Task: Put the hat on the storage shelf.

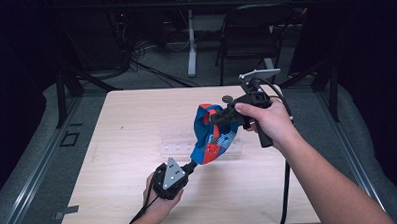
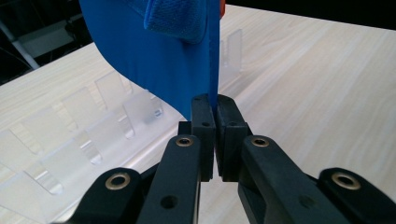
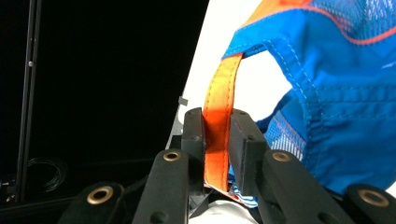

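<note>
A blue cap [image 1: 212,136] with red-orange panels hangs in the air above the middle of the wooden table [image 1: 131,114], held between both grippers. My left gripper [image 1: 192,164] comes from below and is shut on the cap's lower blue edge; in the left gripper view its pads [image 2: 205,116] pinch the thin blue edge [image 2: 154,60]. My right gripper [image 1: 218,119] reaches in from the right at the cap's top. The right gripper view shows the right gripper [image 3: 217,116] shut on the cap's orange strap [image 3: 219,88], with the blue fabric [image 3: 345,93] beside it.
A clear acrylic rack [image 1: 175,143] with upright dividers lies on the table under the cap, and appears as the slotted clear rack [image 2: 93,126] in the left gripper view. A black chair [image 1: 249,35] and a desk leg [image 1: 191,42] stand beyond the far edge.
</note>
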{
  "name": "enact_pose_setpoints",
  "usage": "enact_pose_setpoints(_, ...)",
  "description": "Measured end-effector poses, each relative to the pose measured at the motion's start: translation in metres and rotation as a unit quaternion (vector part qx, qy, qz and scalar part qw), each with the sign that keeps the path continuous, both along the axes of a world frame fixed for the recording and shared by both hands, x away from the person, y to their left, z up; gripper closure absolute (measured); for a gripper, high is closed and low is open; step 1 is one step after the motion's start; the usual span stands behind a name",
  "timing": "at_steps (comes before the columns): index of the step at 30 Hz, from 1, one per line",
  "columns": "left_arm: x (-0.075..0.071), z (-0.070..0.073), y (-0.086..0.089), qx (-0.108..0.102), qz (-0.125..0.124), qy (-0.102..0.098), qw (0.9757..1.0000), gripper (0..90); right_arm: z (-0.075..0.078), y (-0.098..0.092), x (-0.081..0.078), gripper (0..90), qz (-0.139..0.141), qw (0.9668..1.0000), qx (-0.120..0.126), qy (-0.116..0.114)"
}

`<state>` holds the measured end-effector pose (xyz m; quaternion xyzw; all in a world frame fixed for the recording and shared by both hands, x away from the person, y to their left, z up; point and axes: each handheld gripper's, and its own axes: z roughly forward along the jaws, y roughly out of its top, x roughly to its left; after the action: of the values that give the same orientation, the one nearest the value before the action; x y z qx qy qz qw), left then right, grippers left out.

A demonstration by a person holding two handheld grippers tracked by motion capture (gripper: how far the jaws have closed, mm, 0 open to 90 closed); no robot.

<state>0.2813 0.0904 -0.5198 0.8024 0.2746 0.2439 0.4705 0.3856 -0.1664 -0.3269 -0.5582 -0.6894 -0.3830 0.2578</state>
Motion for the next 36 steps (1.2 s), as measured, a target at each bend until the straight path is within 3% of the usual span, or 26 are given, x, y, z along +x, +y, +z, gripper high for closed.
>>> enact_pose_setpoints(5, 0.007, 0.002, -0.001, 0.001, 0.001, -0.008, 1.0, 88.2, -0.008, -0.001, 0.003, 77.8, -0.006, 1.0, 0.002, 0.006)
enact_pose_setpoints(13, 0.026, 0.002, -0.004, -0.015, 0.001, -0.011, 0.9998, 88.2, -0.02, -0.003, 0.008, 77.7, -0.004, 0.9999, 0.0, 0.014)
enact_pose_setpoints(18, 0.035, -0.004, -0.006, -0.008, 0.008, -0.009, 0.9999, 88.2, -0.03, -0.004, 0.013, 77.7, -0.011, 0.9997, -0.002, 0.022)
enact_pose_setpoints(27, 0.045, -0.008, -0.003, -0.013, -0.001, 0.0, 0.9999, 88.1, -0.043, -0.003, 0.018, 77.7, -0.015, 0.9995, -0.002, 0.029)
enact_pose_setpoints(36, 0.047, -0.009, 0.002, -0.016, -0.009, 0.0, 0.9998, 88.1, -0.047, 0.0, 0.018, 77.7, -0.012, 0.9994, -0.002, 0.033)
